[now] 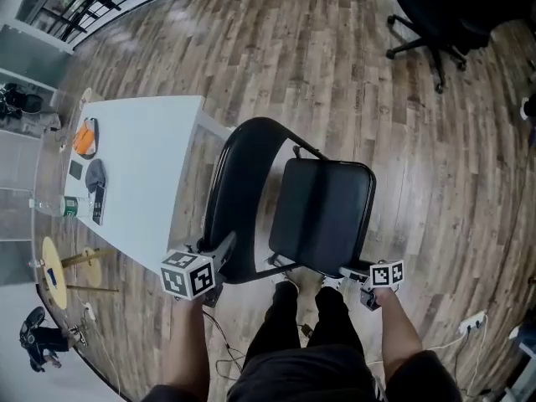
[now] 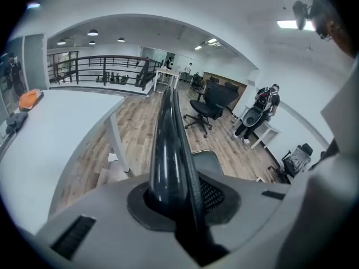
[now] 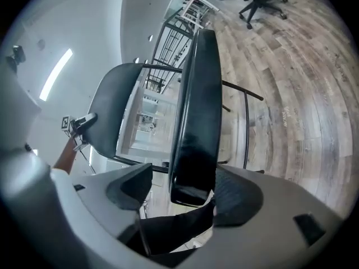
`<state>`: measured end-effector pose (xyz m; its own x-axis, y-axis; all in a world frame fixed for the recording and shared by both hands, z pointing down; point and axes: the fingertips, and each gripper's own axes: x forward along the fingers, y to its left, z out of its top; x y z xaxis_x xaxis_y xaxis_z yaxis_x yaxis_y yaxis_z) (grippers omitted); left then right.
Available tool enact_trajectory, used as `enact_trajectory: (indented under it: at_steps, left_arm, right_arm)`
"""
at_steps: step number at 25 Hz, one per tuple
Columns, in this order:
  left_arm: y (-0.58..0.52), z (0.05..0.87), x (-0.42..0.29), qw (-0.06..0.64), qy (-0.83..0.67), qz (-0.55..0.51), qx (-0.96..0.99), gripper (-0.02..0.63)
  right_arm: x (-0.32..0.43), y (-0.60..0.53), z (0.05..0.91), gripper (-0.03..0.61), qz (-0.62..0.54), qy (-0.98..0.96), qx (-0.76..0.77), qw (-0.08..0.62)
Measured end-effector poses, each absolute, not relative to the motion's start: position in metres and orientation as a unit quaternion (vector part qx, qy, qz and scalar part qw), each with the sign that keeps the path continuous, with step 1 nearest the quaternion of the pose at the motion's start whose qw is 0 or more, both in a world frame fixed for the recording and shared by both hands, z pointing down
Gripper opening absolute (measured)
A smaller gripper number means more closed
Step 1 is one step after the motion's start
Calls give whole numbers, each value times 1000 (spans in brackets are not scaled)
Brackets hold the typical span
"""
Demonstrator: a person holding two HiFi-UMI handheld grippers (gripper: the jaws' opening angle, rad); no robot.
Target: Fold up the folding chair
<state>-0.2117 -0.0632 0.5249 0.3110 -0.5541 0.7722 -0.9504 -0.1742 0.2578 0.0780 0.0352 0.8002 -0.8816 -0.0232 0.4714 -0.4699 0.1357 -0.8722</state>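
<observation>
Black backrest is clamped by left gripper, lower left; seat is straddled by right gripper, jaws parted, lower right.

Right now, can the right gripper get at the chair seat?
Likely yes: the edge of the seat sits between the open jaws of the right gripper, with one pad clear of it and nothing else in the way.

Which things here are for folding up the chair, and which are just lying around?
For the job: folding chair; left gripper, shut on it; right gripper, open around its edge.
Just lying about: white table, orange thing and bottle on it, black office chair.
</observation>
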Motion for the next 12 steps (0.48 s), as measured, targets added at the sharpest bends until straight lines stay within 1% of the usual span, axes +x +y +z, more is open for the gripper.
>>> enact_trajectory:
  at_steps: [5,12]
  left_arm:
    - [-62,488,-250,376,-529,263,714,71]
    - [-56,458,-309,397,-527,252,708,71]
  right_arm:
    - [1,33,722,345,596,-773,147,163]
    - [-140,34,634,345,557,-815,86,134]
